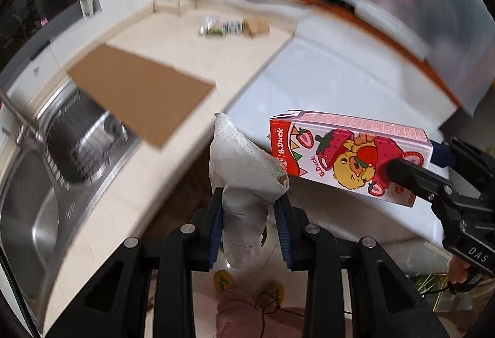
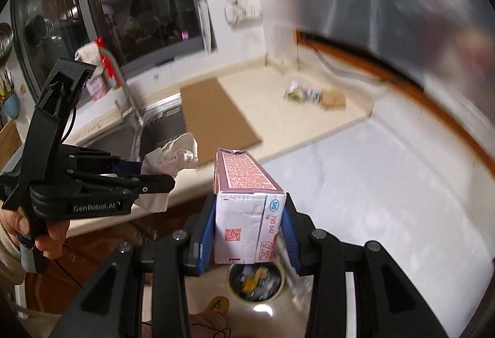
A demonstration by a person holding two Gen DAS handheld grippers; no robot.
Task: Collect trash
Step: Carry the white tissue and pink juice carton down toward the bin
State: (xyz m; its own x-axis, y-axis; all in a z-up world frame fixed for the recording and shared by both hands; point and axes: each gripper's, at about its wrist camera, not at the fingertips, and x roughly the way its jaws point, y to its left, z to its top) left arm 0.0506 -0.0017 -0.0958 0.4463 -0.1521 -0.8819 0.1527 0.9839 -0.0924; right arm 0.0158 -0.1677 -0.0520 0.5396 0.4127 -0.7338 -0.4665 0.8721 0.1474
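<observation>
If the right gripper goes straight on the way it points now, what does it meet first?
Probably the white countertop. The right gripper, shut on the pink carton, points down over its near edge; nothing else shows in that line, though depth is unclear.

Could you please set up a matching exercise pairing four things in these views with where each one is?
Things:
1. crumpled paper
2. juice carton
3. cardboard sheet
4. small wrappers

Places:
A. far corner of the counter
B. lying flat, partly over the sink
C. clamped in the left gripper
D. clamped in the right gripper

Pairs: 1-C, 2-D, 3-B, 4-A
</observation>
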